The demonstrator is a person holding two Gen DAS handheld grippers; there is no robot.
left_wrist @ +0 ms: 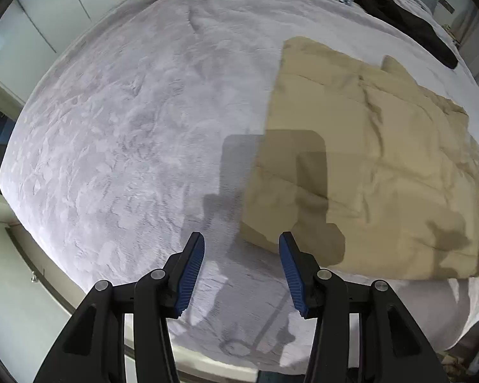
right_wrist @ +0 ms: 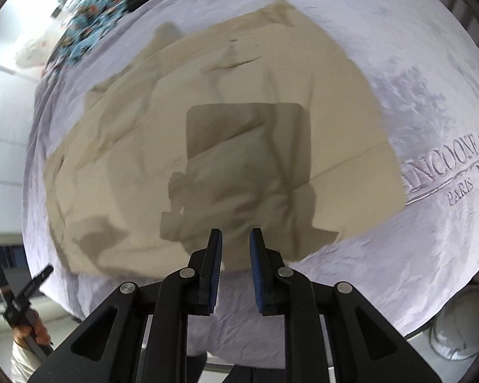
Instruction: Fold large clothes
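Tan, rumpled garment (left_wrist: 367, 166) lies partly folded on the grey blanket (left_wrist: 127, 134), near its front edge, with both the left gripper (left_wrist: 242, 271) and right gripper (right_wrist: 236, 274) released and empty above it, so a shallow pinch could catch only the top layer and drag the fold askew.

The left wrist camera looks down over its parted tongs (left_wrist: 241, 271) at the grey bed (left_wrist: 118, 134), the tan garment (left_wrist: 367, 159) ahead and right of them. The right wrist camera hangs nearer, its tongs (right_wrist: 236, 266) facing the same garment (right_wrist: 239, 102) dead ahead. Both views share garment and bed.
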